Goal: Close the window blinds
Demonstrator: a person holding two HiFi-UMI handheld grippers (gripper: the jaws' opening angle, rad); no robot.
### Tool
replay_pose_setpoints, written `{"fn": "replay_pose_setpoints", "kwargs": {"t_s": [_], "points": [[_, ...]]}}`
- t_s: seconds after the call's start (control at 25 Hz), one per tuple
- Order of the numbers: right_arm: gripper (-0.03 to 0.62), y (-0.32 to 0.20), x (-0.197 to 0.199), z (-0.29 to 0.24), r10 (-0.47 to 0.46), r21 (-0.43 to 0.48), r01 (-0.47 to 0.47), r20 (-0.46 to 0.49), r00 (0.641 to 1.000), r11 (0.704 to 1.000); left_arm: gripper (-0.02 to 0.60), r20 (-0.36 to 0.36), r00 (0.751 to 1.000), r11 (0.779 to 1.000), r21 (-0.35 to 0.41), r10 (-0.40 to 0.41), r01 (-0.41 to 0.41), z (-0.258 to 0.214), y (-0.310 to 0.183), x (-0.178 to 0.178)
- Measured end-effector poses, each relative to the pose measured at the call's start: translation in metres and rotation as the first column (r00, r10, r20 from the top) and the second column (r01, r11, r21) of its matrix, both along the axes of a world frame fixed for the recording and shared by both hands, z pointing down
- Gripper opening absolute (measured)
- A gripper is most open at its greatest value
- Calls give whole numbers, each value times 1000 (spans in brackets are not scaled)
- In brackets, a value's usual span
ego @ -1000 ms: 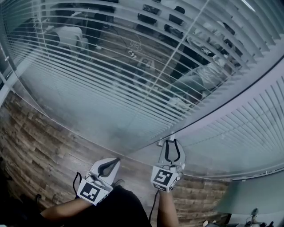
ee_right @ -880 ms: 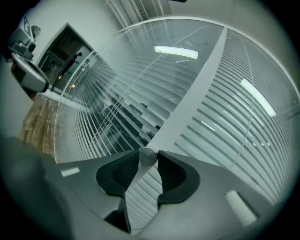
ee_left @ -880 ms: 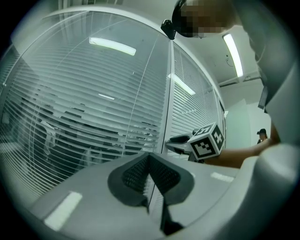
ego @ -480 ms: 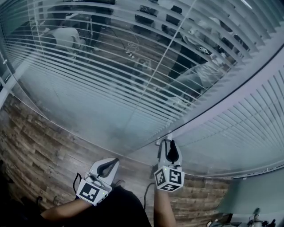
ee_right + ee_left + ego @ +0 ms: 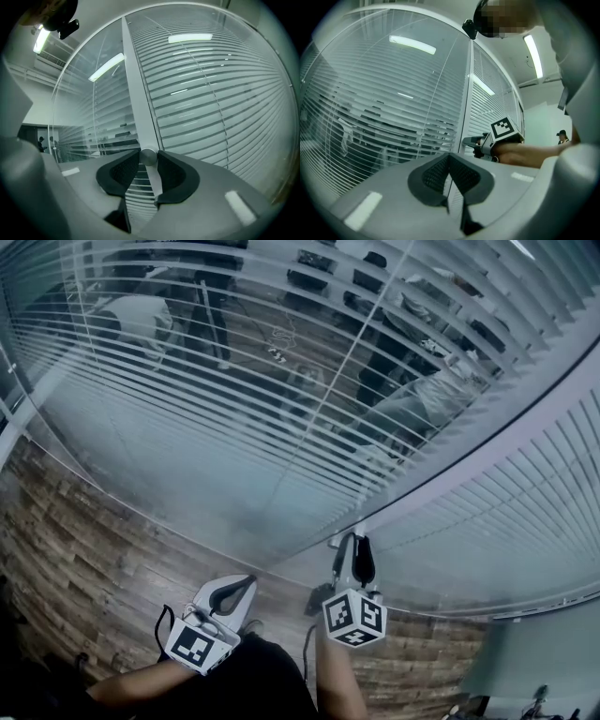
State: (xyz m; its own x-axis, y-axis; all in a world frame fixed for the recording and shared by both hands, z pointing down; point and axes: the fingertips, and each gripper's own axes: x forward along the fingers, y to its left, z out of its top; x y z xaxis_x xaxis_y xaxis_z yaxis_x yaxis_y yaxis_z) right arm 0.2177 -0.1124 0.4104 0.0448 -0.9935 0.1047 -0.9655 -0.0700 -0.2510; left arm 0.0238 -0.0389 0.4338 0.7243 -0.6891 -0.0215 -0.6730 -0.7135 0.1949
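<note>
Rolled onto its side since a second ago, my right gripper (image 5: 357, 542) now turns its jaws edge-on to the head view and shows a different face of its marker cube (image 5: 354, 618), at the same spot by the window. Between those jaws sits the round silver knob (image 5: 148, 156), set against the grey window post (image 5: 136, 103). The jaws have just been closing, and both dark pads press on the knob, one on each side. The blinds hang behind glass on either side of that post. The left-hand blind (image 5: 216, 381) has its slats standing open, with a dim room and its furniture visible through the gaps. The right-hand blind (image 5: 534, 502) shows pale slats lying closer together, with little to be seen between them. My left gripper (image 5: 242, 583) hovers lower and to the left of the right one, near the glass but apart from it, its jaws closed tip to tip on nothing. In the left gripper view my right gripper and forearm (image 5: 529, 154) reach across to the post. Brown wooden floor (image 5: 84, 549) runs along below the glass.
</note>
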Motion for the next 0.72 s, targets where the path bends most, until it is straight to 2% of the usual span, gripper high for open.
{"fn": "replay_pose_setpoints", "kwargs": {"t_s": [0.16, 0.36, 0.52, 0.64, 0.72], "points": [[127, 1, -3, -1, -13, -20, 10, -131, 991, 1000, 0, -1, 1000, 1000, -7, -10, 10, 0, 0, -4], [127, 2, -2, -3, -36, -42, 23, -337, 941, 999, 0, 4, 1000, 1000, -11, -21, 21, 1, 0, -4], [127, 3, -3, -6, -74, -75, 40, -521, 851, 996, 0, 10, 1000, 1000, -6, -17, 17, -1, 0, 1], [127, 2, -7, -4, -96, -89, 51, -611, 786, 995, 0, 4, 1000, 1000, -6, -9, 9, -1, 1, 3], [127, 3, -11, -2, -106, -101, 51, -676, 729, 994, 0, 6, 1000, 1000, -11, -2, 2, 2, 3, 3]]}}
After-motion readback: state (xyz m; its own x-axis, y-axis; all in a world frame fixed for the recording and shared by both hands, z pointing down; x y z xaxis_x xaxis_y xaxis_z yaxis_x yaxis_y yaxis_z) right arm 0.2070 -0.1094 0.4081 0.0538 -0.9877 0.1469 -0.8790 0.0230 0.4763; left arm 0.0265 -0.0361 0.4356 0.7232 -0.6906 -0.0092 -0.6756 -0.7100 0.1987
